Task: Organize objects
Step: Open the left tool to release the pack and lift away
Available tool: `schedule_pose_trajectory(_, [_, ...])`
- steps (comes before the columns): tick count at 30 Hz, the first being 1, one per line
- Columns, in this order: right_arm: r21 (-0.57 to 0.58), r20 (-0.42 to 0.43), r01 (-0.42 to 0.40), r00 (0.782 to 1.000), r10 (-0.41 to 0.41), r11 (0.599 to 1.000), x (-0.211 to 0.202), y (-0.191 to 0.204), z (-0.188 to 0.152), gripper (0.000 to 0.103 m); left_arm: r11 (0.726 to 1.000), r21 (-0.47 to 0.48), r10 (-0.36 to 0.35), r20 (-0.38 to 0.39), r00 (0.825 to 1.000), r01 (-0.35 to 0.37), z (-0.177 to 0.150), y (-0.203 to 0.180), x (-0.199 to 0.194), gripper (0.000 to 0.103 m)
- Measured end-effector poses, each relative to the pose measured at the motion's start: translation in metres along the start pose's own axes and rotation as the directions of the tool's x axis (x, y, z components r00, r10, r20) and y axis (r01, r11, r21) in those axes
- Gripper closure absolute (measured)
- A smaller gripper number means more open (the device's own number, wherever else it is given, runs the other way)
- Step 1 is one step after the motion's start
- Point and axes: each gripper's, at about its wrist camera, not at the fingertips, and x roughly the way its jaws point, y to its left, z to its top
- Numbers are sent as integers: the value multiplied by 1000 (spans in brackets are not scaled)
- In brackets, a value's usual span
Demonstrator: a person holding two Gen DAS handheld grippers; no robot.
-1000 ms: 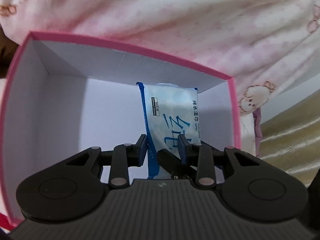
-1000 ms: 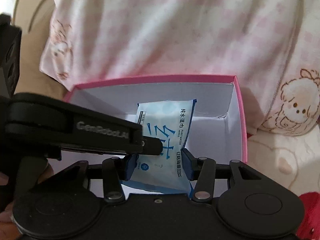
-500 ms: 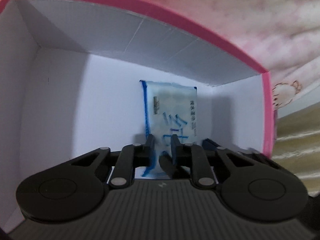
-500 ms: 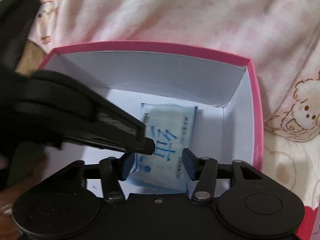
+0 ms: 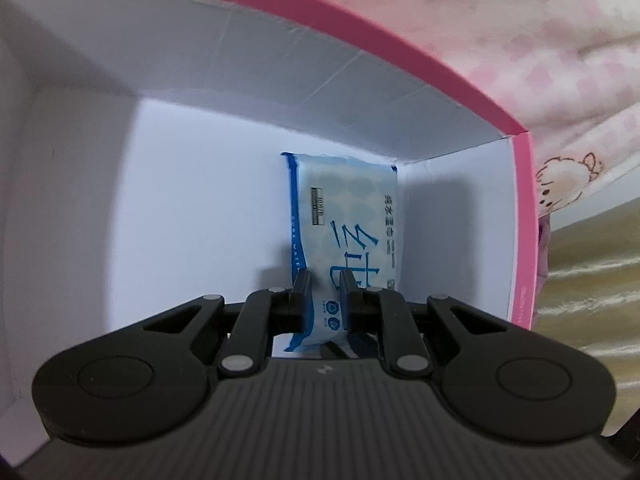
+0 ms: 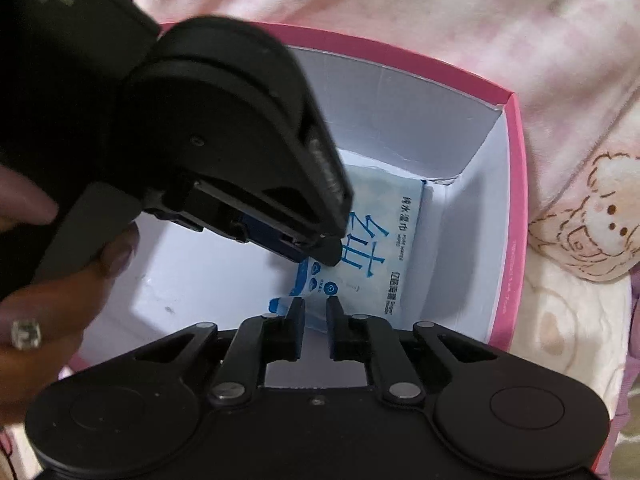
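Note:
A blue-and-white wet wipes pack (image 5: 348,216) lies in the far right corner of a pink box (image 5: 400,56) with a white inside. My left gripper (image 5: 325,280) reaches down into the box and is shut on the pack's near part, the wrapper bunched between its fingers. In the right wrist view the left gripper (image 6: 324,250) comes in from the upper left, its tip on the pack (image 6: 384,248). My right gripper (image 6: 316,304) sits just inside the box (image 6: 516,200), jaws narrow, pinching the pack's near end seal.
A person's hand (image 6: 60,288) with a ring holds the left gripper's body. The box rests on pink bedding (image 6: 440,0) printed with cartoon animals. Beige fabric (image 5: 592,280) lies to the right of the box. The left half of the box floor (image 5: 180,220) holds nothing.
Both grippers sank deeper into the box with the pack. The left jaws closed tighter on it. The right jaws went from wide around the pack to narrow at its near end.

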Motion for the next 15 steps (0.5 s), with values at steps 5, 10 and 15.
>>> schedule_pose_trajectory(5, [35, 40, 46, 998, -47, 998, 2, -1, -1, 95, 999, 19, -48, 18, 999, 47, 5, -6, 3, 90])
schedule_pose_trajectory(10, [33, 105, 4, 994, -7, 999, -10, 0, -8, 94, 998, 56, -9, 33, 999, 8, 1, -16, -7, 90])
schedule_pose_trajectory(15, [59, 161, -94, 984, 83, 994, -54, 6, -20, 80, 990, 140, 24, 43, 999, -29, -8, -32, -35, 86])
